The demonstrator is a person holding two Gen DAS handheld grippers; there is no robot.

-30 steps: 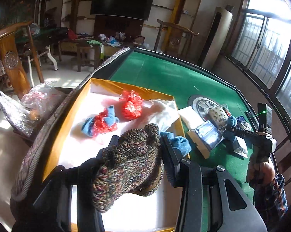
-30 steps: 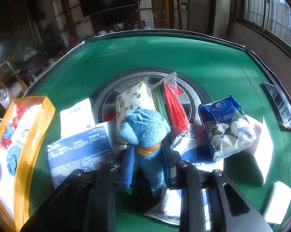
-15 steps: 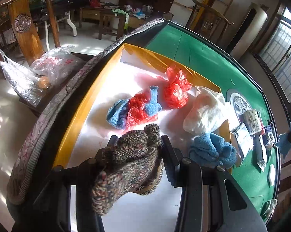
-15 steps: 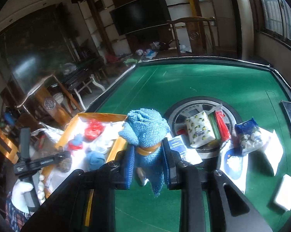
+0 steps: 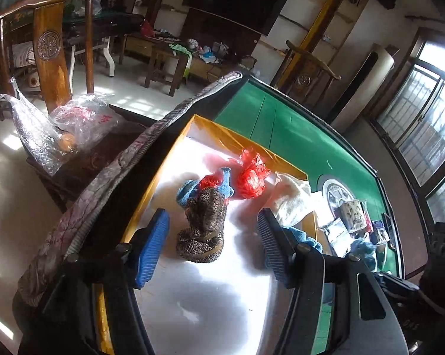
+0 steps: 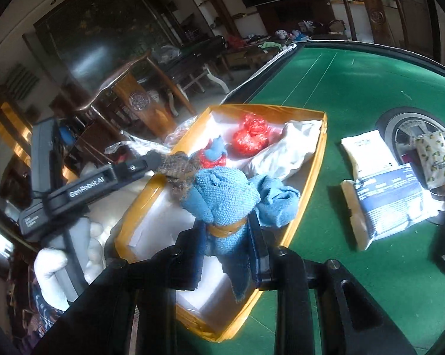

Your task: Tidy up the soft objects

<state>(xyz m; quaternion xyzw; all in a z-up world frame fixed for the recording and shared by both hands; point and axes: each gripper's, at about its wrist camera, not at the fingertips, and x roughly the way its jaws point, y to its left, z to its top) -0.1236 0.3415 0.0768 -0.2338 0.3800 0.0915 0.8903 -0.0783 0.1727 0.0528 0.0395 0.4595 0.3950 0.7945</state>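
A yellow-rimmed box (image 5: 151, 189) (image 6: 308, 195) with a white floor stands on the green table. My left gripper (image 5: 210, 247) hangs over it and its jaws are opening. A brown knitted bundle (image 5: 204, 224) (image 6: 178, 171) lies on the box floor between the blue pads (image 5: 151, 248), and neither pad touches it. My right gripper (image 6: 226, 236) is shut on a blue towel bundle (image 6: 222, 201) tied with a tan band, held above the box's near end. In the box lie a red plastic bundle (image 5: 250, 177) (image 6: 252, 136), a blue-and-red bundle (image 5: 213, 182), a white cloth (image 6: 284, 148) and another blue towel (image 6: 277, 198).
Flat packets (image 6: 391, 204) and a lemon-print tissue pack (image 6: 435, 156) lie on the green table (image 6: 340, 94) right of the box. A padded table edge (image 5: 118, 162) runs along the box's left side. Beyond it are plastic bags (image 5: 74, 121) and a wooden chair (image 5: 50, 59).
The left jaws have spread and the knitted bundle has dropped from them onto the box floor. The right gripper has carried the blue towel bundle from above the packets leftward to above the box.
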